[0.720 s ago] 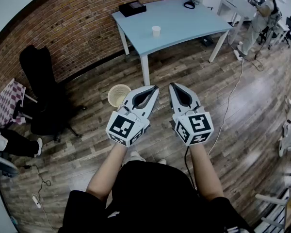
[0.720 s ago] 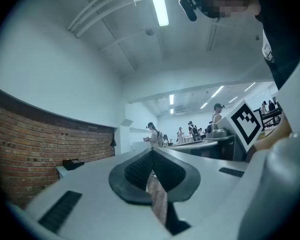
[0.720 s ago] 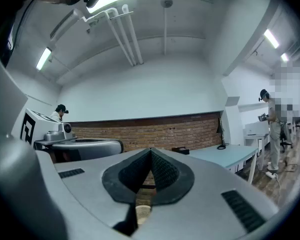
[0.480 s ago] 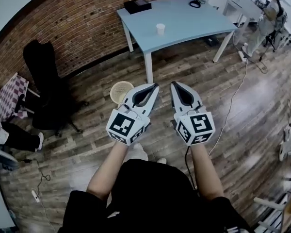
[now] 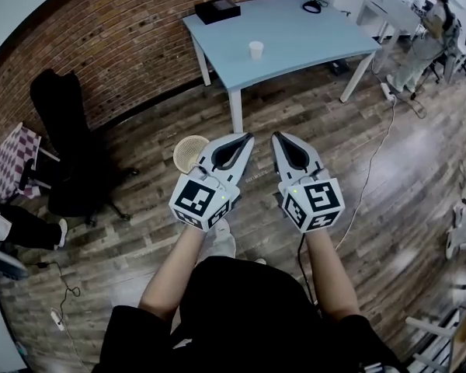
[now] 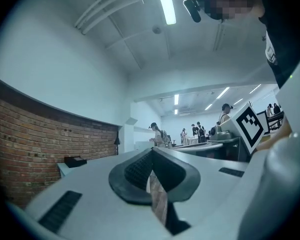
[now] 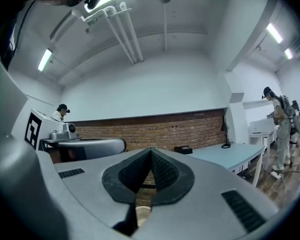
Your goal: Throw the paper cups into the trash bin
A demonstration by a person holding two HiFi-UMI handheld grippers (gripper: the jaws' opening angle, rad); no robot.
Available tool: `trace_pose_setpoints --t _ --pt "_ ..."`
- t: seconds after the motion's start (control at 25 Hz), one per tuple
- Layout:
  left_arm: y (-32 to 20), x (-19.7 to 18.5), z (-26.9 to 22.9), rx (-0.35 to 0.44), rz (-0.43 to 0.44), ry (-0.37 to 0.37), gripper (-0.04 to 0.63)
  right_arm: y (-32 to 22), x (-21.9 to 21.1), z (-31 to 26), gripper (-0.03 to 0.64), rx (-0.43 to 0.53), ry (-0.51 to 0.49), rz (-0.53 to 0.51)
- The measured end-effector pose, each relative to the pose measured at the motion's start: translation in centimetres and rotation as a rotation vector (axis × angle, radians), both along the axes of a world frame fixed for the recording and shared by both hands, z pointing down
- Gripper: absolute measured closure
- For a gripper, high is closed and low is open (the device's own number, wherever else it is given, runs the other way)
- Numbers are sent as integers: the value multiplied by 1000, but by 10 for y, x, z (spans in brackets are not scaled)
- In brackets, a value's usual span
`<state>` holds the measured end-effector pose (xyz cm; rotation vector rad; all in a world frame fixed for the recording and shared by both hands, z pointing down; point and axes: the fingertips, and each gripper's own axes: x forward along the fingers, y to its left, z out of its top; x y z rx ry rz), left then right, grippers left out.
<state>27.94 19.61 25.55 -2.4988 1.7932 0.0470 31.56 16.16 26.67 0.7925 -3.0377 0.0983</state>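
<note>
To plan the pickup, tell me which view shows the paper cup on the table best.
The head view: the paper cup stands upright on the light blue table, seen whole from above. Neither gripper view shows the cup; the right gripper view catches only part of that table.

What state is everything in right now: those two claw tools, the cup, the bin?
Left gripper: jaws shut, holding nothing.
Right gripper: jaws shut, holding nothing.
Paper cup: upright on the table, untouched.
Trash bin: upright on the floor, top open, partly hidden behind the left gripper.
</note>
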Motion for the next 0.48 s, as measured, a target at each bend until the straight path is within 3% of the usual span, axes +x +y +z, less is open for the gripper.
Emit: trace_pose_setpoints --t 0.48 --pt "-73 -73 4 -9 13 32 586 -72 -66 7 612 -31 21 13"
